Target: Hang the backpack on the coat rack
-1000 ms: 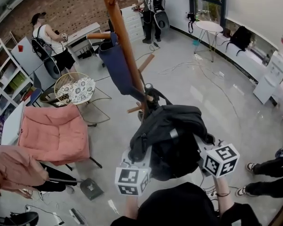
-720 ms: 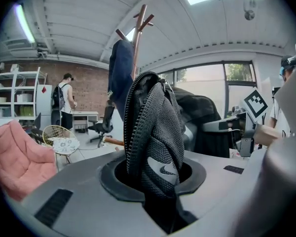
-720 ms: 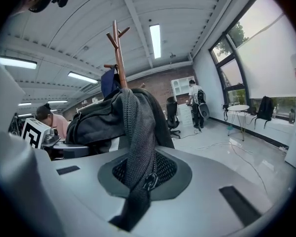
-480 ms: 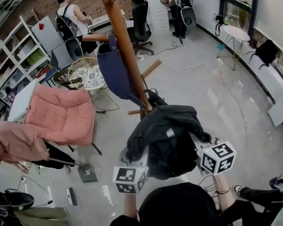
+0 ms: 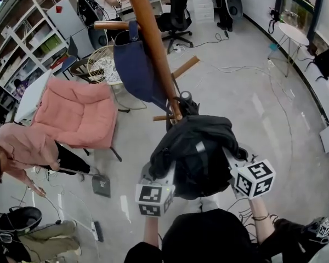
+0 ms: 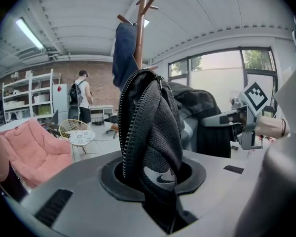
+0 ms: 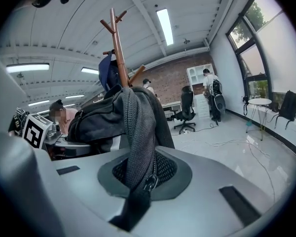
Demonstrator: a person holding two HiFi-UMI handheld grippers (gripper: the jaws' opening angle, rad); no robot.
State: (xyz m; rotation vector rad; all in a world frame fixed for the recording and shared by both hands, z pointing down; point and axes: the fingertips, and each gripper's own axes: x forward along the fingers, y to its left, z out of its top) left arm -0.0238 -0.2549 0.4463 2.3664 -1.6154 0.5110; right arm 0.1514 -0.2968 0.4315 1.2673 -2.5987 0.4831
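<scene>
A black backpack hangs between my two grippers, just in front of the wooden coat rack. My left gripper is shut on a fold of its black mesh fabric with a zipper. My right gripper is shut on another strip of its fabric by a zipper pull. The rack's pole rises behind the backpack in both gripper views, its bare top pegs above. A dark blue bag hangs from one peg on the rack's left side.
A pink armchair and a round wicker table stand left of the rack. A person in pink bends at the left; other people stand at the back. Cables run over the grey floor. A small white table is at the right.
The backpack and both grippers have come a little closer to the rack's pole. The view has swung, so the armchair and the person in pink show further in from the left.
</scene>
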